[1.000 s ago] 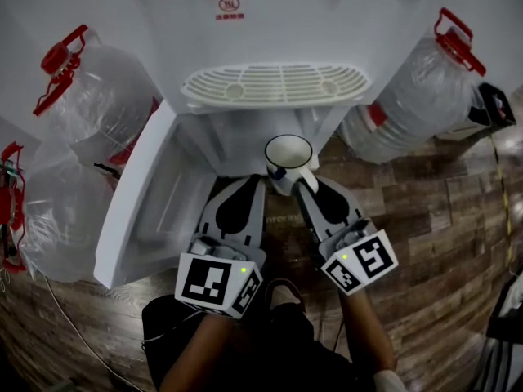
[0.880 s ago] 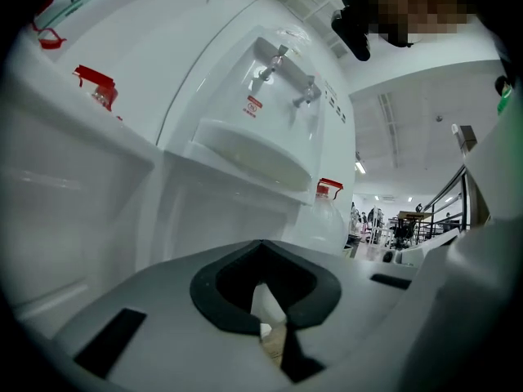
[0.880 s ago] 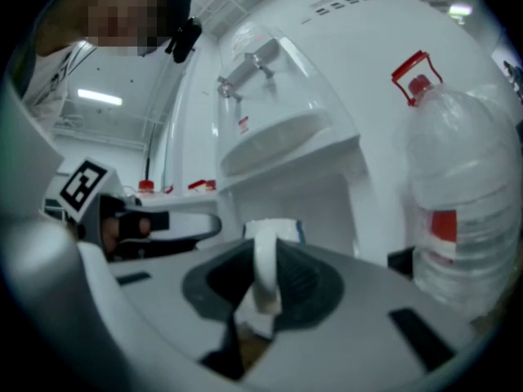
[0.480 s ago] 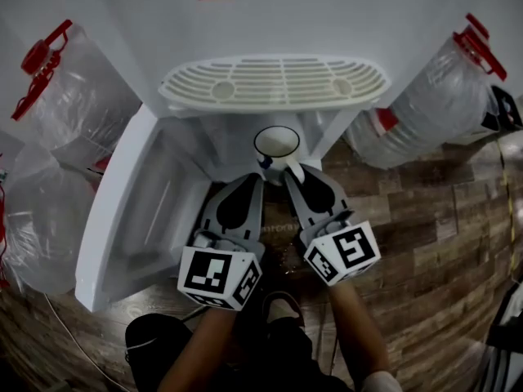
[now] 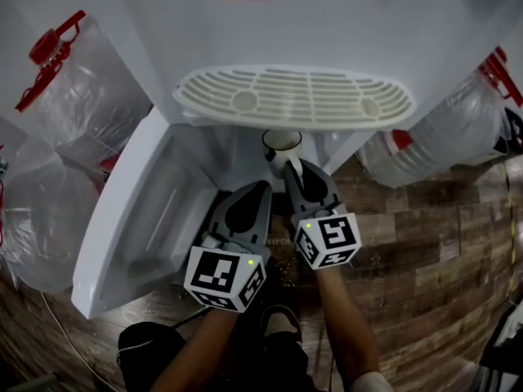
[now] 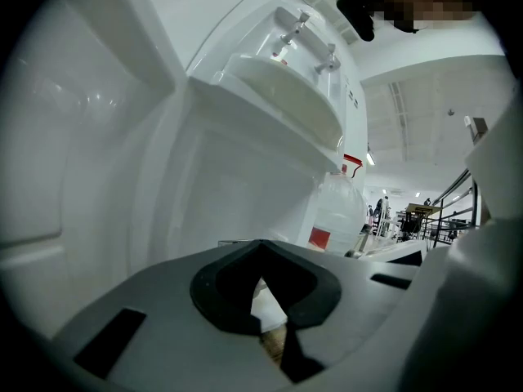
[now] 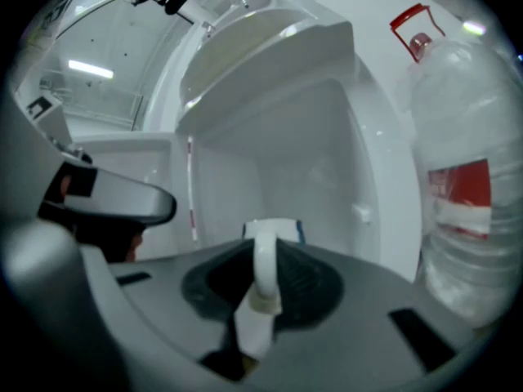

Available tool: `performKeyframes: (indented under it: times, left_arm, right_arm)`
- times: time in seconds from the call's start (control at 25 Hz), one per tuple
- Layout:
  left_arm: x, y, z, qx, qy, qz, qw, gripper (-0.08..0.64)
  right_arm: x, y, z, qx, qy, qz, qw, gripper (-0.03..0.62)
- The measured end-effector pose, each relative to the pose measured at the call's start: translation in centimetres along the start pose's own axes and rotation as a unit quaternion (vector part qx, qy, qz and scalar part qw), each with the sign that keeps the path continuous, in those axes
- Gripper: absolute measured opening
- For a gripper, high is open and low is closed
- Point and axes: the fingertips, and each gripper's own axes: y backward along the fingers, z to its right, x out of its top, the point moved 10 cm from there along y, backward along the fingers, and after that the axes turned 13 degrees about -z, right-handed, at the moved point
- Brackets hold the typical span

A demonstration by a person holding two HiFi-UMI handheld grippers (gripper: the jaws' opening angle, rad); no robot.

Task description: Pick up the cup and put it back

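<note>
White cabinet walls hem in the cup on both sides. It is at the mouth of the lower compartment of the dispenser, right under the overhanging drip tray, with little headroom above. The compartment door stands swung open at the left, and big water bottles flank the machine on the wood floor. The cup is upright, mouth up and long axis vertical, with its handle pointing back out toward the person. The right gripper is clamped on that handle, jaws partly apart around it. The left gripper sits just beside it, jaws together, holding nothing.
</note>
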Motion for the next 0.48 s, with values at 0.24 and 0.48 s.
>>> performKeyframes:
  times: [0.24, 0.48]
  left_arm:
    - [-0.9, -0.4, 0.1, -0.004, 0.018, -0.009, 0.9998, 0.006]
    - [-1.5, -1.1, -0.2, -0.007, 0.022, -0.016, 0.9996, 0.006]
  right_arm:
    - [-1.6, -1.9, 0.2, -0.019, -0.005, -0.013, 1.0, 0.072]
    - [-2.8, -3.0, 0.9, -0.038, -0.012, -0.018, 0.999, 0.072]
